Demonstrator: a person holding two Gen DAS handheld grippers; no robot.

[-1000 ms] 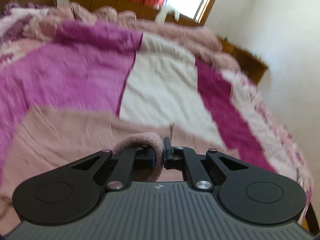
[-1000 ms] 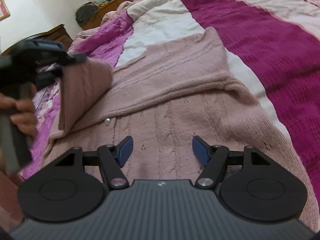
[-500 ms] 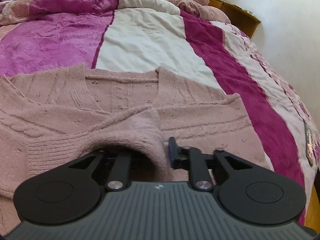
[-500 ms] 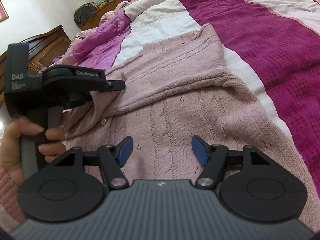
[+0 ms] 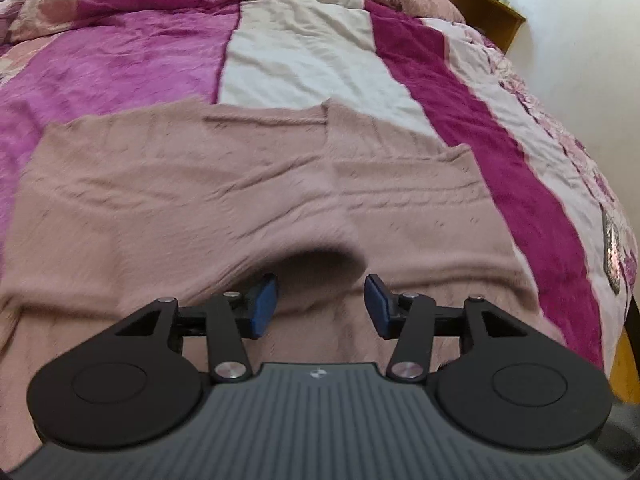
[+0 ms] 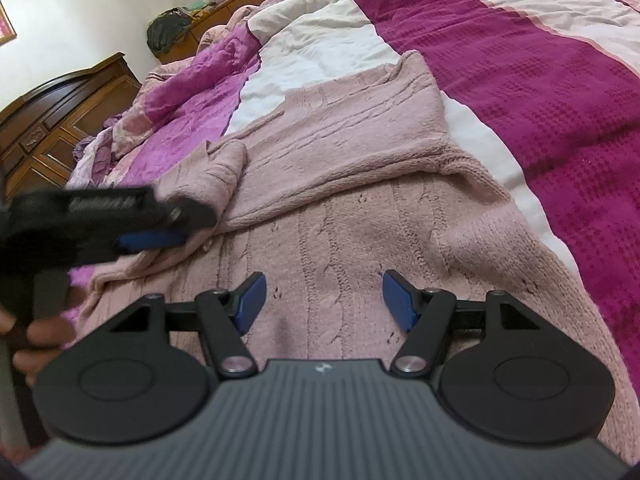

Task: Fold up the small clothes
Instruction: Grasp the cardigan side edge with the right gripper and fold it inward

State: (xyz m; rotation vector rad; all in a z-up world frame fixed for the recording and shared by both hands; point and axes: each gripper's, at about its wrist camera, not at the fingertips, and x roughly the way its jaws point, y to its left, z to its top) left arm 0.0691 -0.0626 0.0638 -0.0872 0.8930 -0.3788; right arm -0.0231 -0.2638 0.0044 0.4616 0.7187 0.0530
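A pale pink knitted cardigan (image 5: 224, 184) lies spread on the bed, also in the right wrist view (image 6: 344, 160). One sleeve (image 6: 218, 168) is folded across its body, its cuff end opening in front of my left gripper (image 5: 322, 306). My left gripper is open and empty, its blue pads apart just short of the cuff. It shows blurred at the left of the right wrist view (image 6: 160, 228). My right gripper (image 6: 324, 300) is open and empty, held low over the cardigan's lower front.
The bed carries a quilt (image 5: 120, 56) in magenta, white and dark pink stripes. A wooden bed frame (image 5: 480, 4) and white wall are at the far right. A dark wooden cabinet (image 6: 60, 120) stands left of the bed.
My left gripper carried the sleeve down across the cardigan, then opened and let it go. The sleeve now lies on the cardigan. My right gripper stayed open and nearly still.
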